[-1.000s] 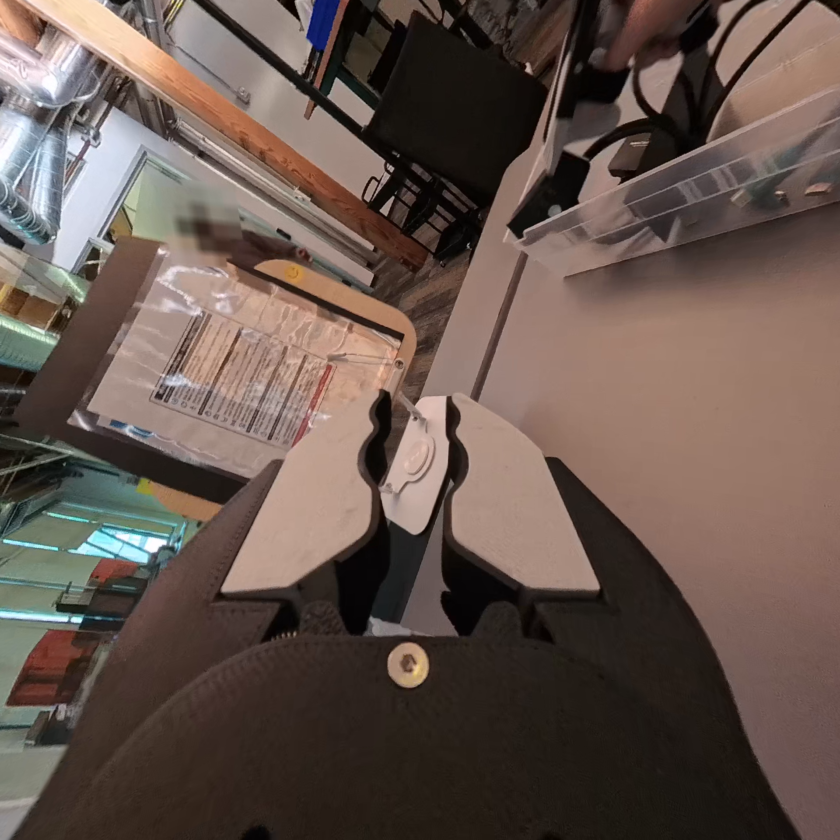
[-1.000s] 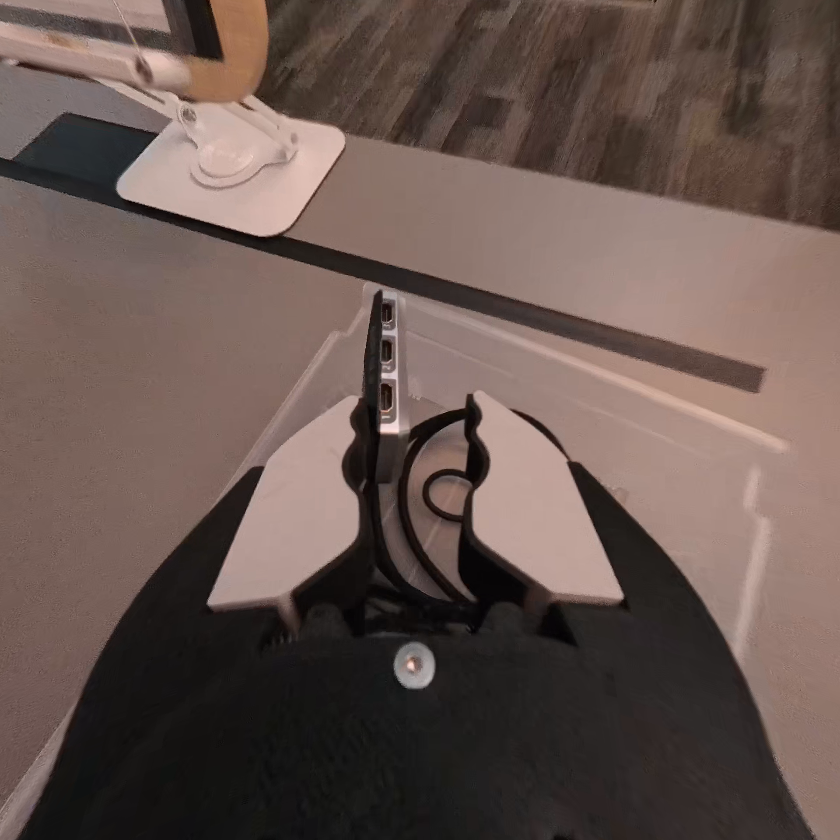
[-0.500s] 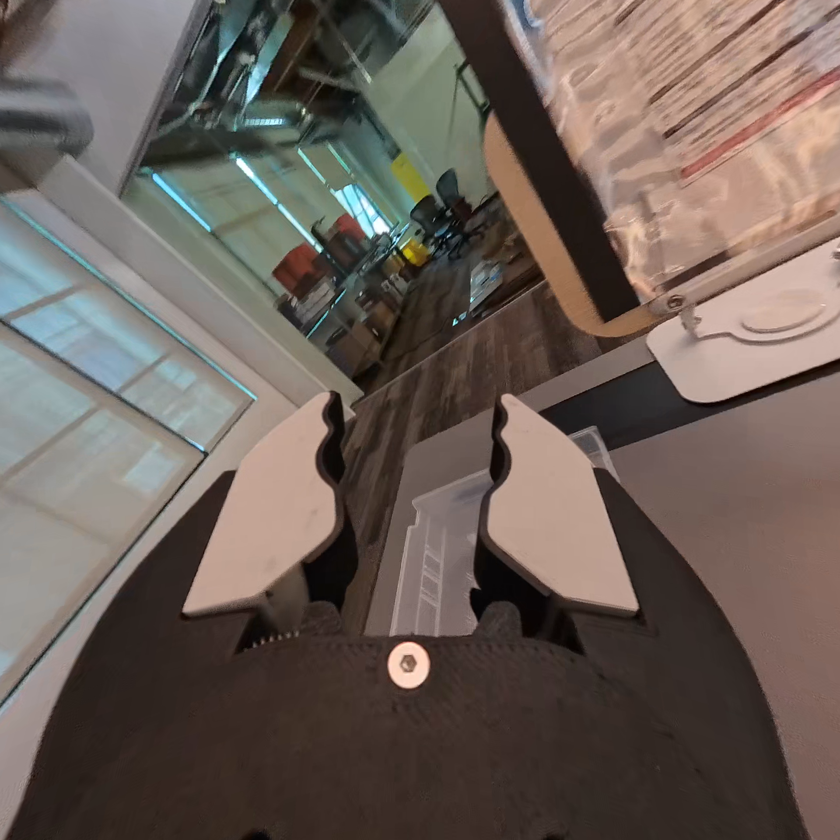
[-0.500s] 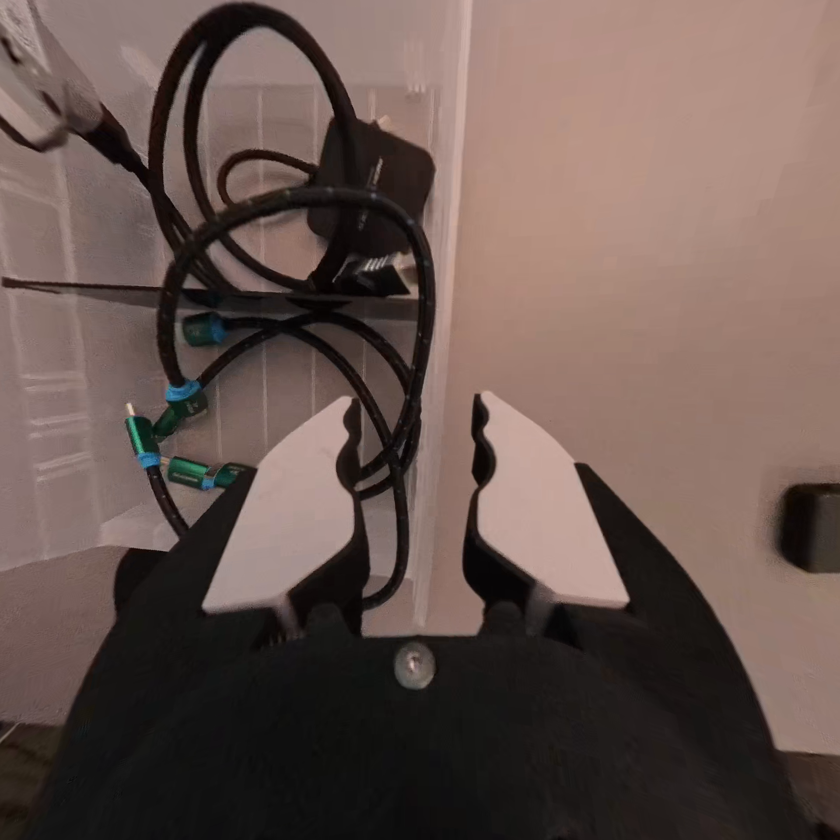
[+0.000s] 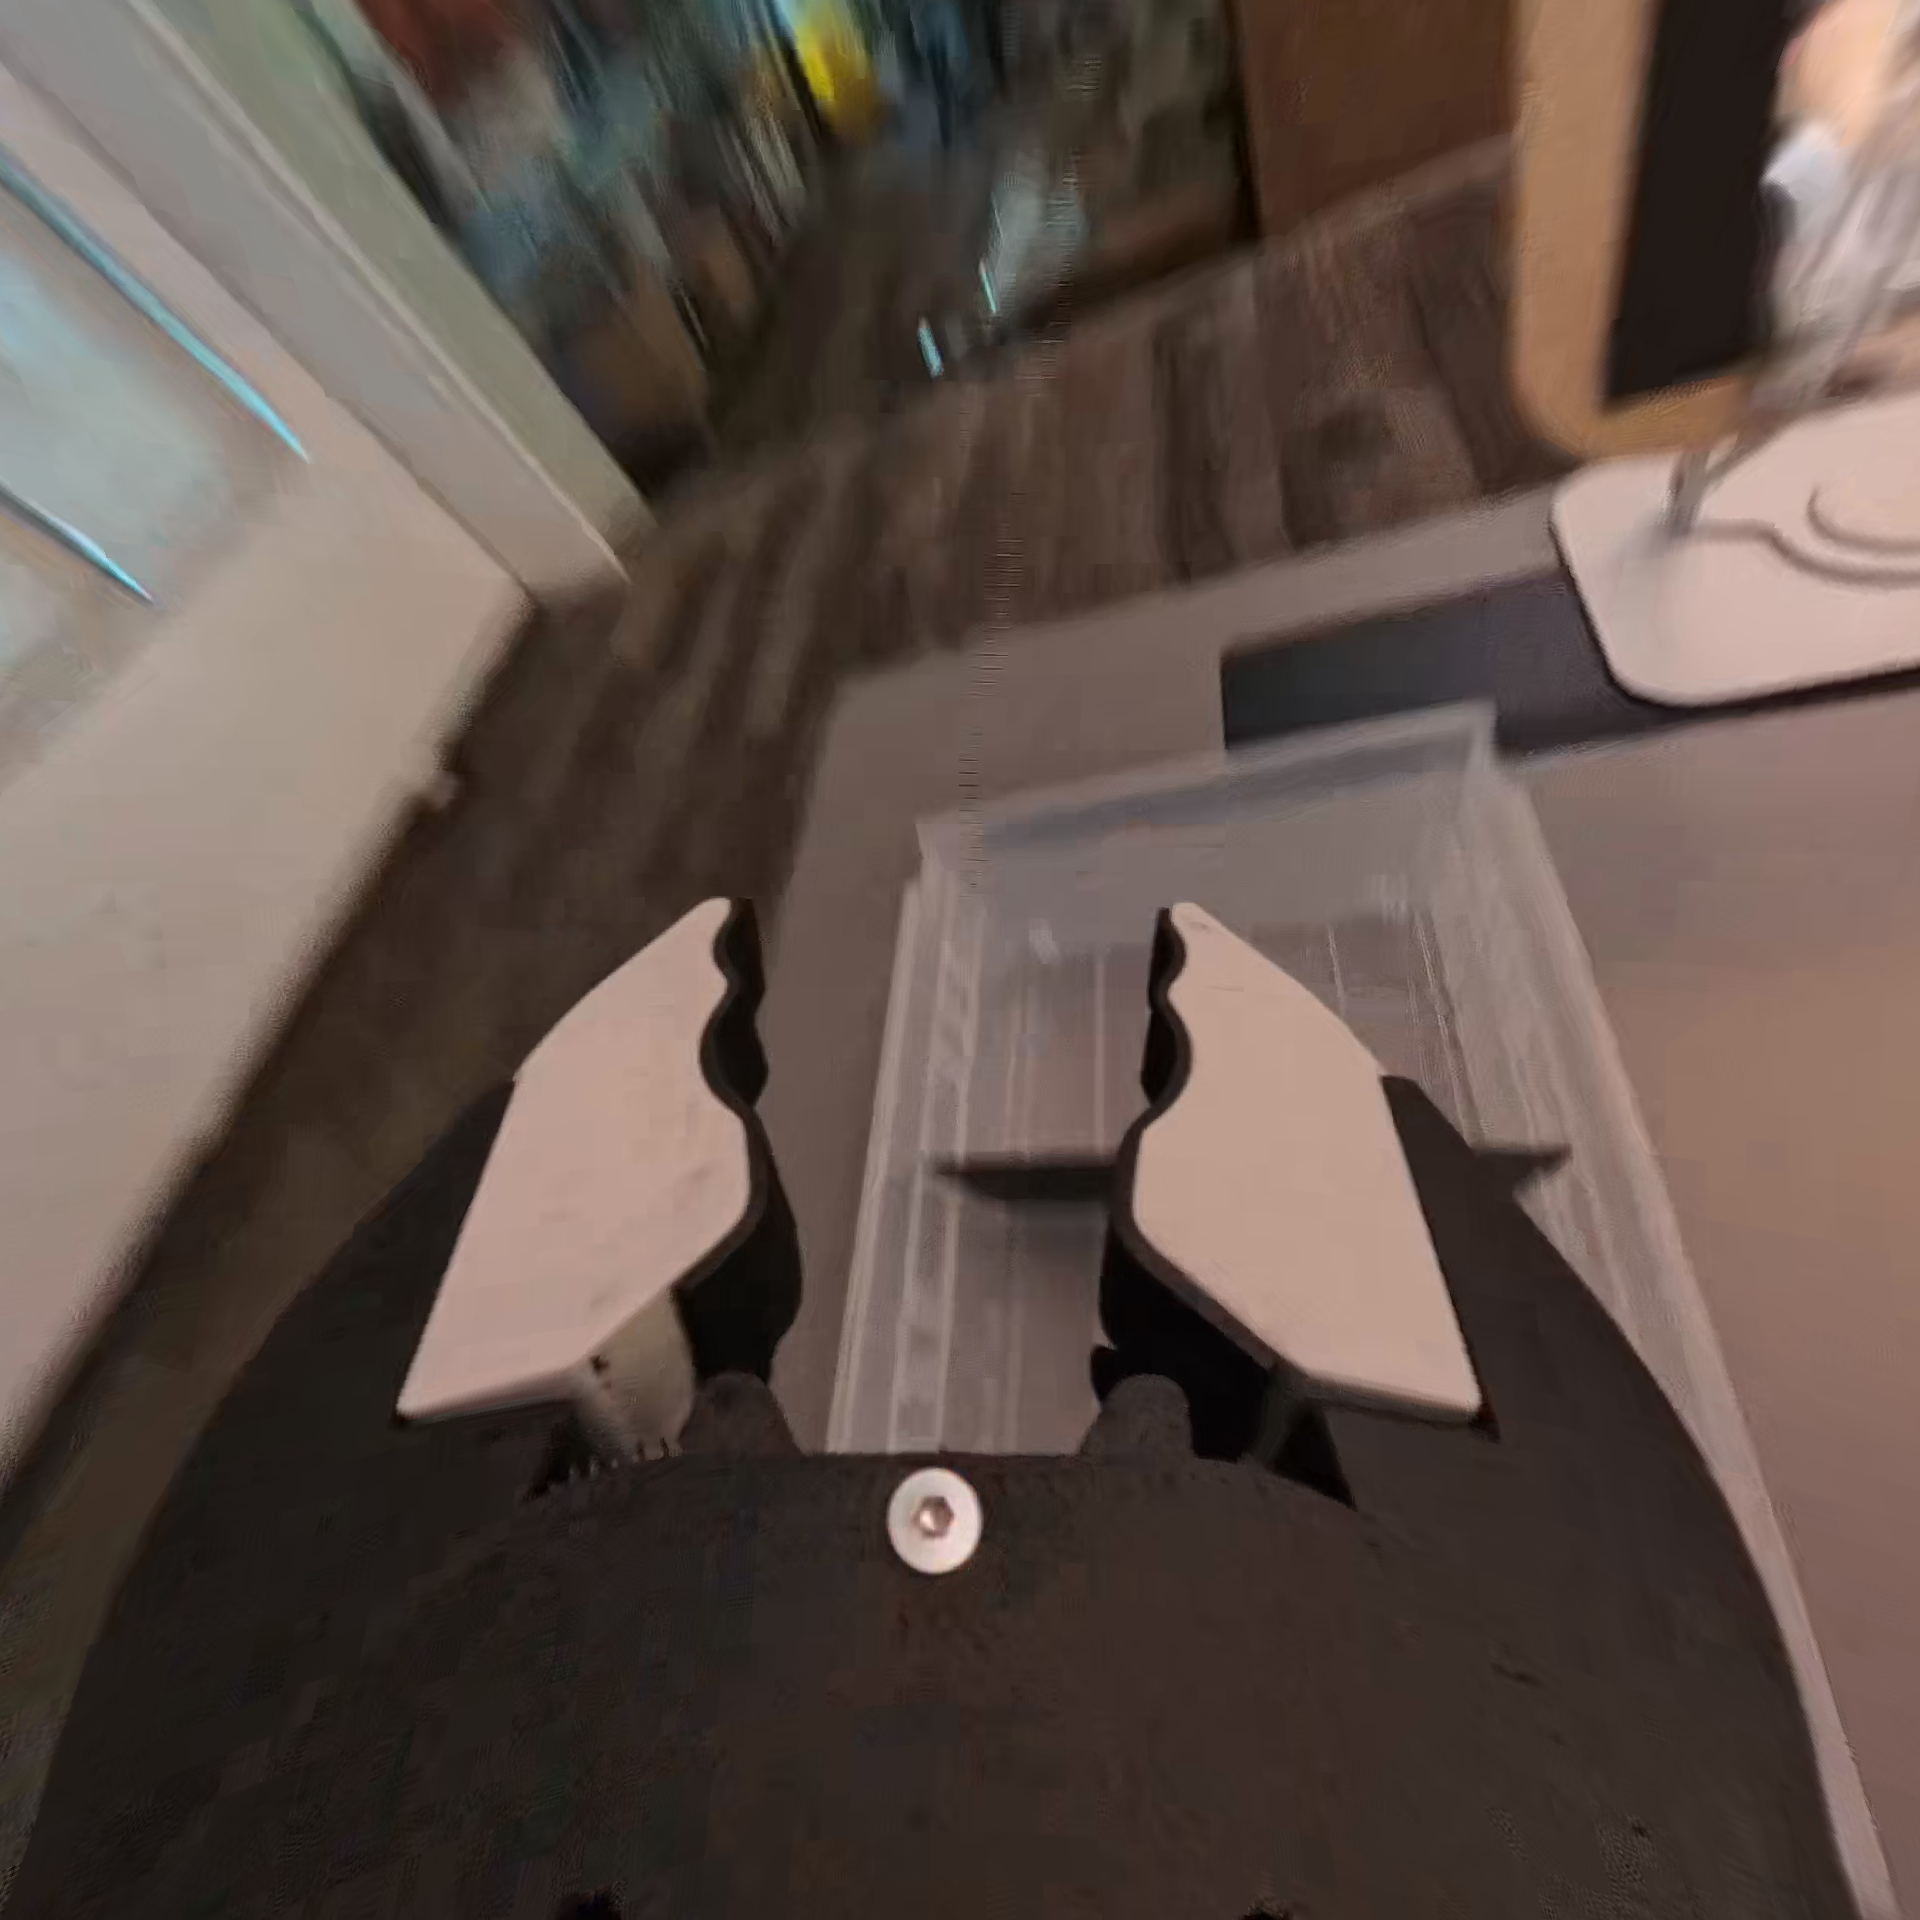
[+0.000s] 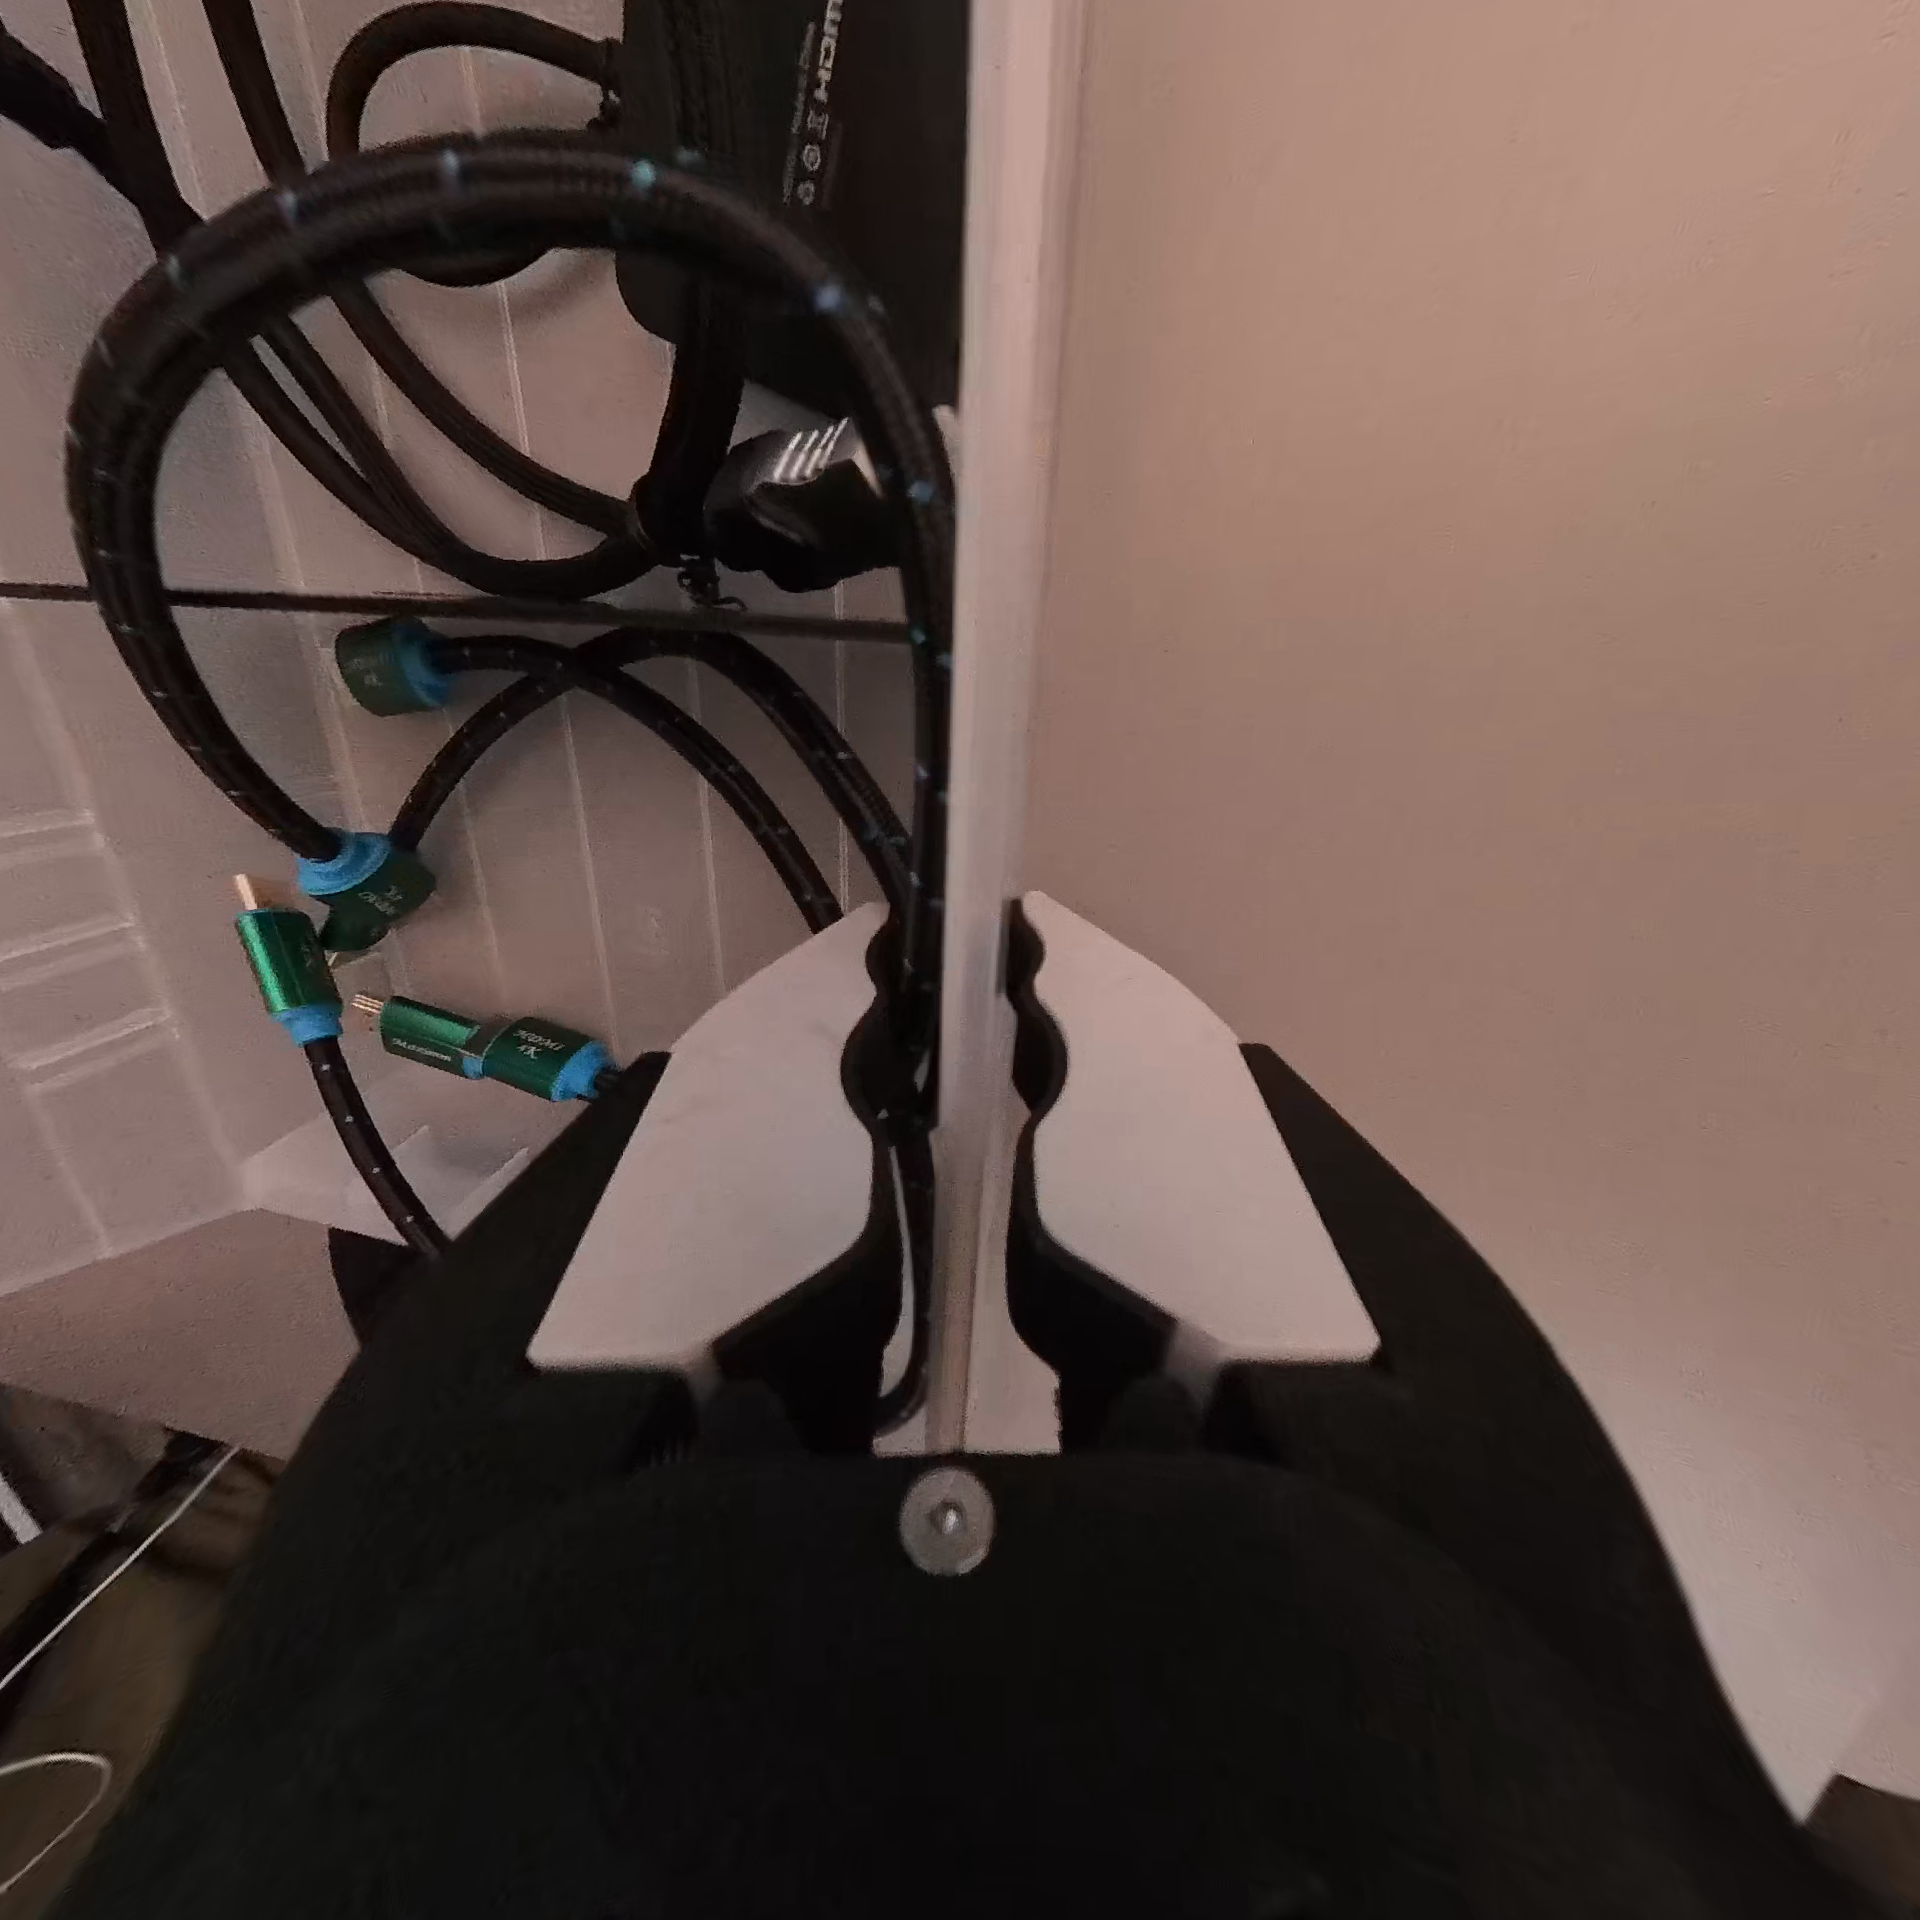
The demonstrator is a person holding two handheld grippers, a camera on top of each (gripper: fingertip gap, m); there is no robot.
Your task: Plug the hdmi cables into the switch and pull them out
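Inside a clear plastic tray (image 6: 997, 644) on the beige table (image 6: 1455, 623), black braided HDMI cables (image 6: 135, 499) with green, lettered plugs (image 6: 286, 966) lie coiled beside a black switch (image 6: 790, 145). Right tool (image 6: 943, 925) pinches the tray wall and one cable. Left tool (image 5: 951, 920) hangs wide open, empty, over another clear tray (image 5: 1507, 997).

White print on green cable plugs (image 6: 525, 1058) and a black box (image 6: 821, 114).
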